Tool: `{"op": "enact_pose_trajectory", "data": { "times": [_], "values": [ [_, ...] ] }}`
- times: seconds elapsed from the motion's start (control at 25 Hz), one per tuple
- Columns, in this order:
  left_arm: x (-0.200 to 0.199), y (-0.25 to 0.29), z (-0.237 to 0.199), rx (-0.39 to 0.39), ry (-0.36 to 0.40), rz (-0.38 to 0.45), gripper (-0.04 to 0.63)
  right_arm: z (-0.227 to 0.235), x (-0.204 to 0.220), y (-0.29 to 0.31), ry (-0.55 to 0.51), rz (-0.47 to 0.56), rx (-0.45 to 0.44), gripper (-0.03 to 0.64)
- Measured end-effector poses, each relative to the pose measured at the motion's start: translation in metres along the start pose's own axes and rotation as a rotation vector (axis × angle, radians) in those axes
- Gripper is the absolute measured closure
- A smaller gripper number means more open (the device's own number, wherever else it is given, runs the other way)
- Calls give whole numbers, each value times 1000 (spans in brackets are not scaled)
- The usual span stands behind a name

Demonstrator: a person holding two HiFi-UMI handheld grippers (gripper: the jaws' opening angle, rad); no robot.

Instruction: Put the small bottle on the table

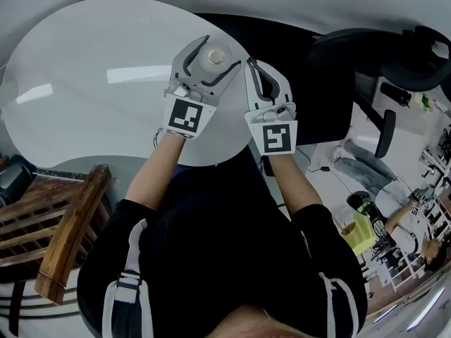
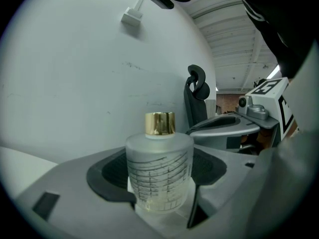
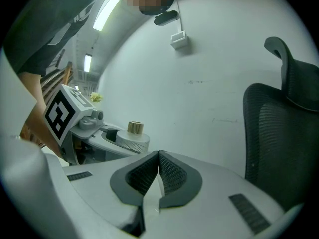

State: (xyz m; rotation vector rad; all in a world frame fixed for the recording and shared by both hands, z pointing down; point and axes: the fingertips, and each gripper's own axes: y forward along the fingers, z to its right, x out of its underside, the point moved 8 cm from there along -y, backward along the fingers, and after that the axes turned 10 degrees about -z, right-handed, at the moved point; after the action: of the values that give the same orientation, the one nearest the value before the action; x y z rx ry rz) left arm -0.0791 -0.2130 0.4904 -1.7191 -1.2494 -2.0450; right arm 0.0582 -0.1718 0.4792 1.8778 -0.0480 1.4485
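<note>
The left gripper [image 1: 215, 53] is clamped on the small frosted bottle [image 2: 159, 176], gold cap [image 2: 160, 123] upward, above the near edge of the round white table [image 1: 84, 90]. The right gripper [image 3: 158, 176] is just beside it, jaws pressed together, holding nothing.

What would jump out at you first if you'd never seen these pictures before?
The frosted small bottle with its shiny gold cap stands out first, clamped between the jaws of the left gripper over the round white table. Right beside it, the right gripper is shut on nothing, with a black office chair just past it.
</note>
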Motion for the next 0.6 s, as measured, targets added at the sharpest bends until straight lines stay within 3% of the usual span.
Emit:
{"op": "enact_pose_trajectory", "data": {
  "times": [0.6],
  "values": [
    [18,24,2,4,2,-68,259,5,17,14,32,-31,-4,594]
  ]
}}
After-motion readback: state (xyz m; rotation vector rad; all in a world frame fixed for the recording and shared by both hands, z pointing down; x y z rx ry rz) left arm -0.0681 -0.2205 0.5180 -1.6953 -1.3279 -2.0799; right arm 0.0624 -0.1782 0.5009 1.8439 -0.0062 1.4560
